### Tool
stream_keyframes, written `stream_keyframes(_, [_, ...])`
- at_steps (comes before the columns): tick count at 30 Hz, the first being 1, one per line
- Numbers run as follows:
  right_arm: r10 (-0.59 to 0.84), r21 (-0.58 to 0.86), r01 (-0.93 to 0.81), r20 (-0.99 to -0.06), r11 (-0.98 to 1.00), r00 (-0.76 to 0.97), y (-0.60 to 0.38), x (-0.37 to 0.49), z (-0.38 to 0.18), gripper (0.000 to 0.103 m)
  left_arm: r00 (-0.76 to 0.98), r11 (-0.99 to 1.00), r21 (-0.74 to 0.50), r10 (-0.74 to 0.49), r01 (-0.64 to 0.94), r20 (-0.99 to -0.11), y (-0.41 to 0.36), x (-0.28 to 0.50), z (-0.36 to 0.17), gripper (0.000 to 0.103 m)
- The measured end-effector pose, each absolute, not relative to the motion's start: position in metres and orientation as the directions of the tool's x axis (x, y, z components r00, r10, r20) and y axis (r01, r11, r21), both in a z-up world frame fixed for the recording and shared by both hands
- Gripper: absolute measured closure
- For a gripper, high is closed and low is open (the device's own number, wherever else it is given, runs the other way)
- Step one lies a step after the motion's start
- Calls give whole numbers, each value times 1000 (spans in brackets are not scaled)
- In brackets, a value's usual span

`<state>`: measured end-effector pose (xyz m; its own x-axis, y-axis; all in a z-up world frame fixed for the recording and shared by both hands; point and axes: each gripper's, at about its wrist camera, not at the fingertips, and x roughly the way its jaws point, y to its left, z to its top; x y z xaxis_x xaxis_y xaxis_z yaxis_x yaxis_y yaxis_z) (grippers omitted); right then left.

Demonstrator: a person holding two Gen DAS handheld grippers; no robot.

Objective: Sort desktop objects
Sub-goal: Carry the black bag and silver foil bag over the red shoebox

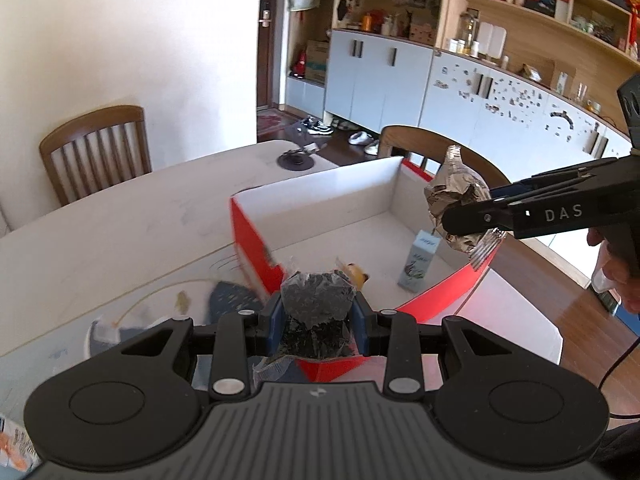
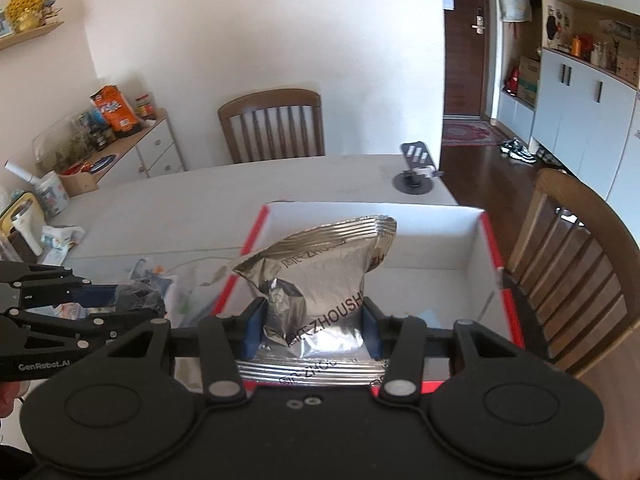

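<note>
A: Item one, the silver foil pouch (image 2: 320,280). Condition?

B: Crumpled, metallic, printed lettering on its face, crimped seal uppermost. It is pinched between the blue pads of the right hand-held gripper (image 2: 314,320), jaws partly closed against both its sides, and it hangs above the red-and-white box (image 2: 490,248).

A: Item two?

B: A small dark packet (image 1: 316,300) in clear wrap, contents black and granular. The left hand-held gripper (image 1: 318,320) clamps it, jaws drawn narrow on its flanks, at the near corner of the box.

A: Contents of the box?

B: In the left wrist view, a pale blue carton (image 1: 420,264) stands tilted on the box floor at about 3 o'clock from the dark packet. A small yellow item (image 1: 356,272) shows just behind the packet; I cannot identify it.

A: Surroundings?

B: The box sits on the white desk (image 2: 200,200). At 9 o'clock from the box lies loose clutter in clear wrapping (image 2: 180,280), blurred. A round black stand (image 2: 414,184) sits at 12 o'clock at the desk's far edge. Wooden chairs (image 2: 272,124) stand at the far and right sides.

A: Obstructions?

B: The box's near red wall lies below both held items.
</note>
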<state>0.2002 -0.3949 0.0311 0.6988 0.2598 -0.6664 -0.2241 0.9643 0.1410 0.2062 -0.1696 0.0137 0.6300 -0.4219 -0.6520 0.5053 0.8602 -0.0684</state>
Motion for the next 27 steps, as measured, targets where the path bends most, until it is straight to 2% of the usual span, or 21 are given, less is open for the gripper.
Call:
stream_keyframes(12, [252,141,-216,-680,966,688,-428,225,22,56,587,822,-48,-445,568,-676,-220,233,10,70])
stream_keyframes(27, [251,132,-229,-736,964,629,-435,283,-5,56,459,772,-58,-435,632,-775,-270,281,-17,70])
